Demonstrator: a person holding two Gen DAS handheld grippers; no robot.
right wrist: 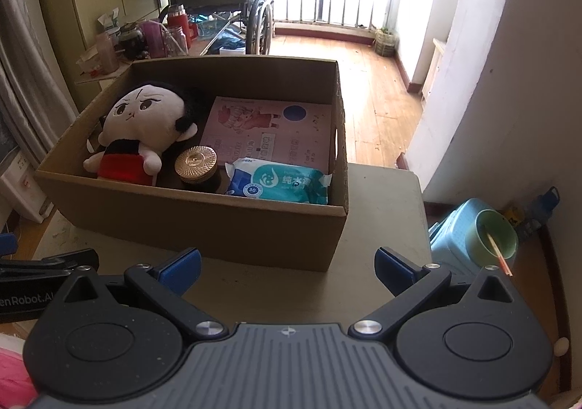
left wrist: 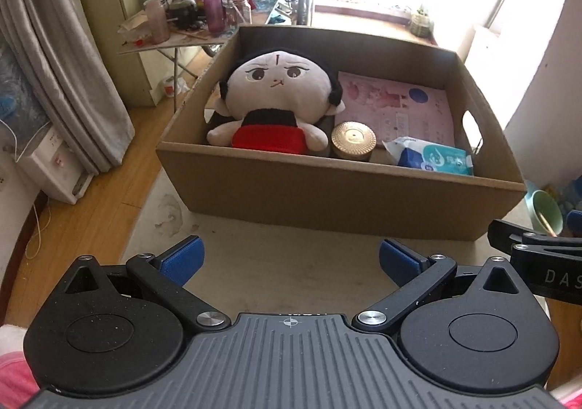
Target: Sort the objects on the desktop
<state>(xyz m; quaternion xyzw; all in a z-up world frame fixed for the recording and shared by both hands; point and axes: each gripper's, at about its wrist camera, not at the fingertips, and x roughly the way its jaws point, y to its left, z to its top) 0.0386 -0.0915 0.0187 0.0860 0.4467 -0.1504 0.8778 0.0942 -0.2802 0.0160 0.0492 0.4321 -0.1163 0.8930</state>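
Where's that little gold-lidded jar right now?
The gold-lidded jar sits inside the cardboard box near its front wall, between the plush doll and the wet-wipes pack.

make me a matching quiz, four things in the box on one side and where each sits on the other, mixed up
Things:
1. doll
2. gold-lidded jar
3. wipes pack
4. pink sheet

Places, as seen from the right wrist view, inside the box:
A. flat on the floor of the box, towards its far right
B. near right corner, against the front wall
C. left side, propped up facing the camera
D. by the front wall, between the doll and the wipes pack

Pairs: 1-C, 2-D, 3-B, 4-A
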